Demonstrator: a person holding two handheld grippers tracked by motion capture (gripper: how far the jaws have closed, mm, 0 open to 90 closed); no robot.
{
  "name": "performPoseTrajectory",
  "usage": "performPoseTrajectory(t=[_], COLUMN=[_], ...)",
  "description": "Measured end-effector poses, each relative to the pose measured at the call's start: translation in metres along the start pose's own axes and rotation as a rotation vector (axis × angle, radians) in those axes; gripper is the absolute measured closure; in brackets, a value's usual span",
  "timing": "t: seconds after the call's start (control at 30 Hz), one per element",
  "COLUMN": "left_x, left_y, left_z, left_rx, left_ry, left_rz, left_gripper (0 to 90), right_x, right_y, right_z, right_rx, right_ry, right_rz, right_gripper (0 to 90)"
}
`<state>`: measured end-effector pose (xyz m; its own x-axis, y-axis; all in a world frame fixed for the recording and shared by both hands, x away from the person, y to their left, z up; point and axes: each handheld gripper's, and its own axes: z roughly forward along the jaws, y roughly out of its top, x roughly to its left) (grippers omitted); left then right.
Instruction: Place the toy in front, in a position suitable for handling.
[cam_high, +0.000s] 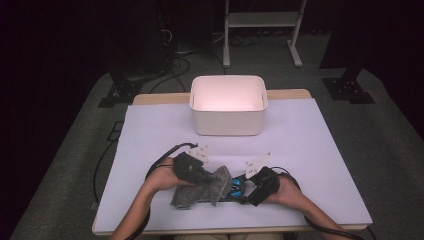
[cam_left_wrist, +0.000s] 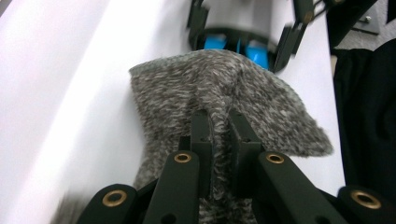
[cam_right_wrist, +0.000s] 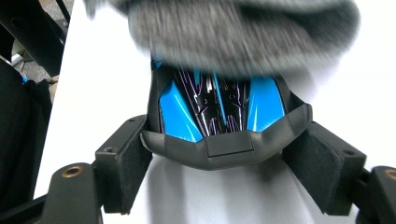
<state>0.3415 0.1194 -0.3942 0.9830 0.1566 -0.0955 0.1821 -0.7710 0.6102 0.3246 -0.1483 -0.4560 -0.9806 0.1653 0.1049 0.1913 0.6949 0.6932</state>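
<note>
Left fingers (cam_left_wrist: 219, 140) pinch the grey cloth (cam_left_wrist: 224, 93) tight; right fingers (cam_right_wrist: 229, 163), spread wide, clamp the blue toy car (cam_right_wrist: 219, 112). Wiping underway; the white bin (cam_high: 228, 105) beyond awaits.

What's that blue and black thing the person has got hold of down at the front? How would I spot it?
Start from the white bin at the back of the white sheet and come toward the person. Between the two hands lies a grey fuzzy cloth, pinched by the left hand-held gripper. At the cloth's right end, clamped in the right hand-held gripper, is the toy car: the one glossy, bright blue thing there.
</note>
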Motion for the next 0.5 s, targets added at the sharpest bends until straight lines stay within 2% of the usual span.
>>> performPoseTrajectory(t=[0.07,0.13,0.23,0.3,0.37,0.5], left_x=[0.000,0.000,-0.003,-0.003,-0.003,-0.003], left_y=[-0.011,-0.020,-0.027,-0.028,-0.026,-0.021], left_z=[-0.006,-0.007,0.002,0.010,0.012,0.015], left_rx=[-0.003,-0.025,0.005,0.012,-0.003,0.027], left_ry=[0.011,0.001,-0.014,-0.028,-0.036,-0.036], left_rz=[-0.020,-0.045,-0.048,-0.045,-0.047,-0.030], left_gripper=[82.7,82.7,82.7,82.7,82.7,82.7], right_x=[0.000,0.000,-0.001,-0.004,-0.005,-0.010], right_y=[0.000,0.000,0.001,0.002,0.002,0.007], right_z=[0.000,0.000,0.000,-0.002,-0.007,-0.014], right_rx=[0.001,0.002,0.008,0.005,-0.018,-0.044], right_ry=[0.001,0.002,0.009,0.029,0.043,0.050], right_rz=[-0.002,-0.001,0.006,0.031,0.051,0.069], right_gripper=[23.3,23.3,22.7,22.5,21.6,20.4])
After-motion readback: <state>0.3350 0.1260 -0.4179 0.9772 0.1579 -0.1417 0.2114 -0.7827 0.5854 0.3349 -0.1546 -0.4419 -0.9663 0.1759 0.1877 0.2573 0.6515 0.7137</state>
